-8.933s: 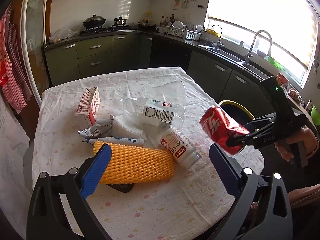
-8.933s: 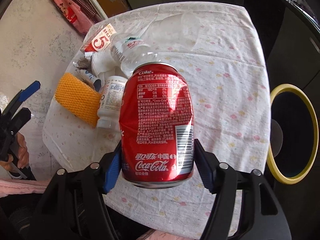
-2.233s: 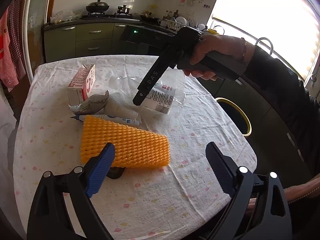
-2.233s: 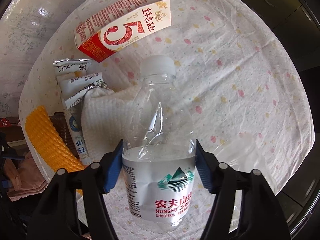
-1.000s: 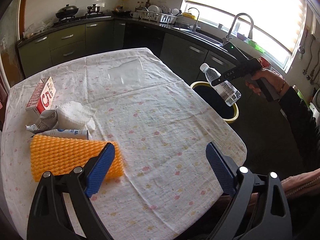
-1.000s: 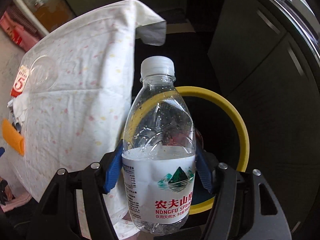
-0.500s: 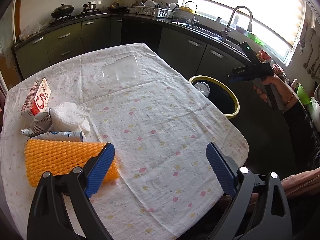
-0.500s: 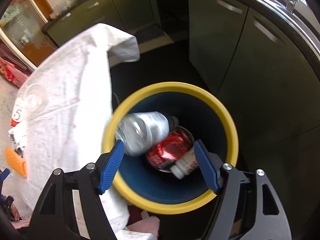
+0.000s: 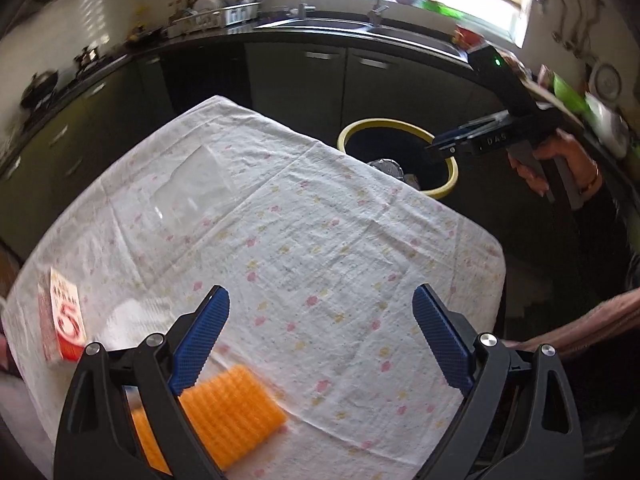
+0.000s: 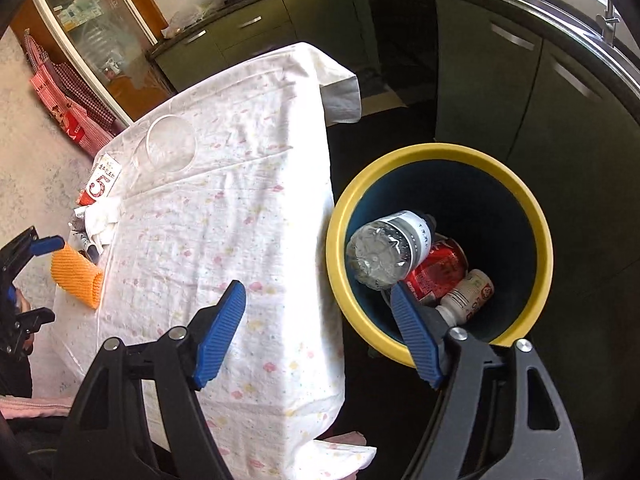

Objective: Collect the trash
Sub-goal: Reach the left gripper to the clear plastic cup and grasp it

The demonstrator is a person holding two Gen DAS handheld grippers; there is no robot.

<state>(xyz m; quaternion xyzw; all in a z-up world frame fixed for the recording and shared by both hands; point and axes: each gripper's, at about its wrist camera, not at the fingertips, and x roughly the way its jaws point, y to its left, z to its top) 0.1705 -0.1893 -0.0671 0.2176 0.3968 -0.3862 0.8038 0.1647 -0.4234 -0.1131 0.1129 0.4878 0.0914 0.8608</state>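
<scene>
Three items lie in my bin [image 10: 440, 152].
Both grippers, left [image 9: 320, 330] and right [image 10: 318, 322], have fingers released; bottle [image 10: 386, 244] at 3 o'clock.

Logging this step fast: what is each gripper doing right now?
Left gripper: open, holding nothing, above the table.
Right gripper: open, holding nothing, beside the bin.

**Bin right of table, leftovers at far left**

Right wrist view: bin [image 10: 532, 216] at centre right, beside table [image 10: 240, 220] edge. Inside: bottle [image 10: 384, 252] upper left, on can [image 10: 438, 270]; small bottle [image 10: 468, 294] lower right. On table, left edge: cup [image 10: 170, 148] uppermost, carton [image 10: 100, 186] below, napkin [image 10: 102, 218], mesh sleeve [image 10: 76, 276] lowest.
</scene>
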